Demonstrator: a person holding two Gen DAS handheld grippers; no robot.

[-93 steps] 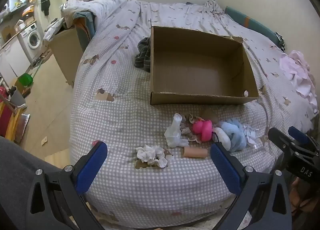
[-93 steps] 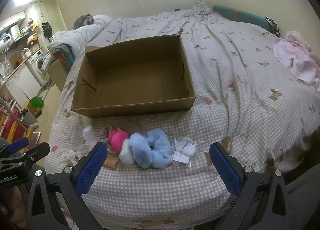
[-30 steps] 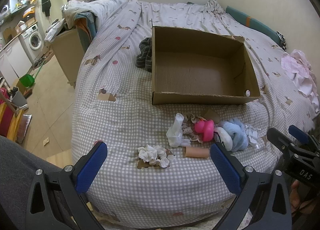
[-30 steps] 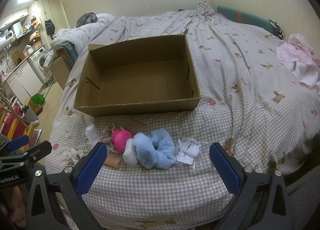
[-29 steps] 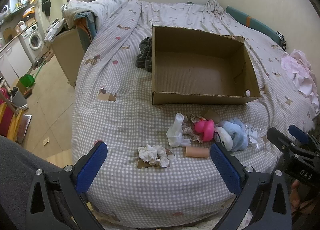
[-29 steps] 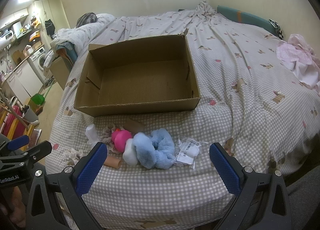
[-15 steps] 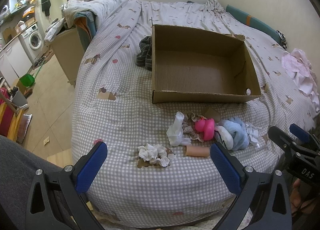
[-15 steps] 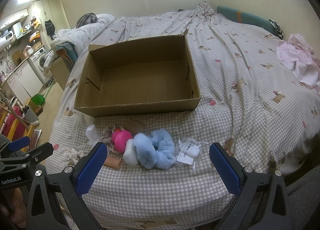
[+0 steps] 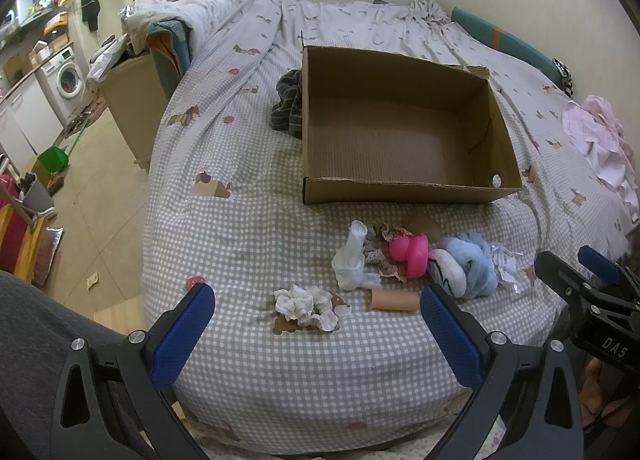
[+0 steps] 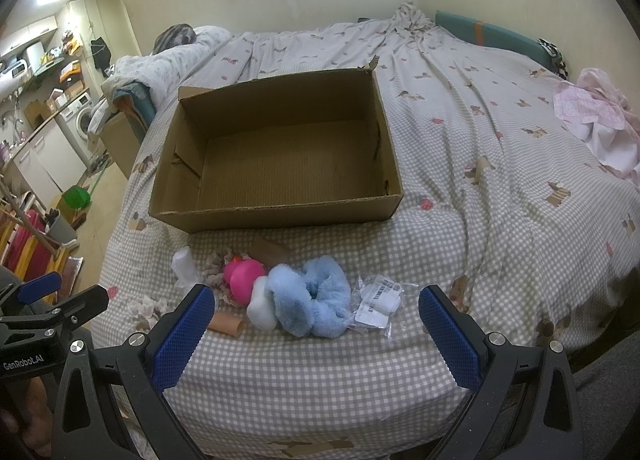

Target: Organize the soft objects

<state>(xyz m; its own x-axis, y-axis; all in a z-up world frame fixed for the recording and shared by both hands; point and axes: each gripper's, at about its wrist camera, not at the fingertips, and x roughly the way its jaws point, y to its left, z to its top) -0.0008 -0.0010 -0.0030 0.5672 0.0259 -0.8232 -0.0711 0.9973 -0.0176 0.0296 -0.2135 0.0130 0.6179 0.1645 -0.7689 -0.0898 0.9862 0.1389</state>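
Both my jaws gape wide and empty over the bed [image 9: 248, 220]: left gripper [image 9: 316, 324] above the tissue wad [image 9: 306, 306], right gripper [image 10: 316, 324] above the blue scrunchie [image 10: 310, 302]. The soft things, pink toy [image 10: 242, 274] among them, lie near the empty box [image 10: 276, 164].

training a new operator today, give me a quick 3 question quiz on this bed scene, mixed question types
1. True or false: the cardboard box already holds some soft items.
2. Multiple choice: the blue fluffy scrunchie lies (A) inside the box, (B) on the bed in front of the box, (C) on the floor.
3. Fill in: both the left tongs and the right tongs are ____ and hold nothing.

Key:
1. False; the box is empty.
2. B, beside the pink toy.
3. open
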